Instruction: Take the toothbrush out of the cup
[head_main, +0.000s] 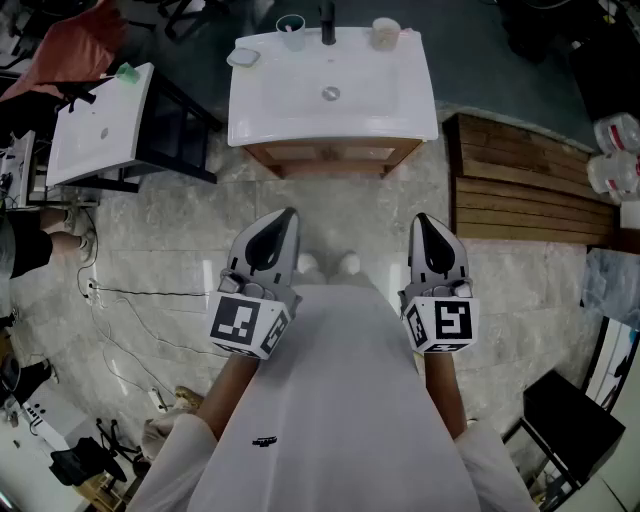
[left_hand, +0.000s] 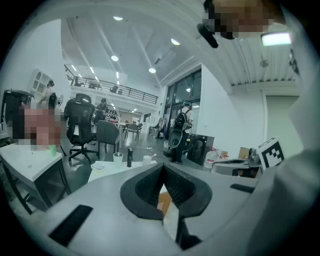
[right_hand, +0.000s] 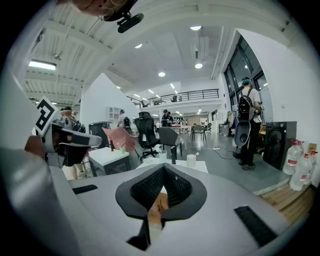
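— Left tool (head_main: 287, 216): jaws pressed together, nothing between them. Right tool (head_main: 421, 219): same, closed and empty. Both are held near the person's body, well apart from the washbasin (head_main: 300, 105) on the far side.

— Where is the cup?

— Two cups stand on the far rim of the washbasin. Clear cup (head_main: 291, 31) is left of the tap (head_main: 327, 22), pale cup (head_main: 385, 33) right of it. A small dish (head_main: 243, 57) sits at the far left corner.

— And the toothbrush?

— The right gripper view shows a thin stick rising from the pale cup. It is probably the toothbrush (right_hand: 195, 154), but too small to confirm.

— Progress?

— Judged: nothing done yet. Left to do: approach the washbasin, open one tool, close it on the handle, lift it clear of the cup.
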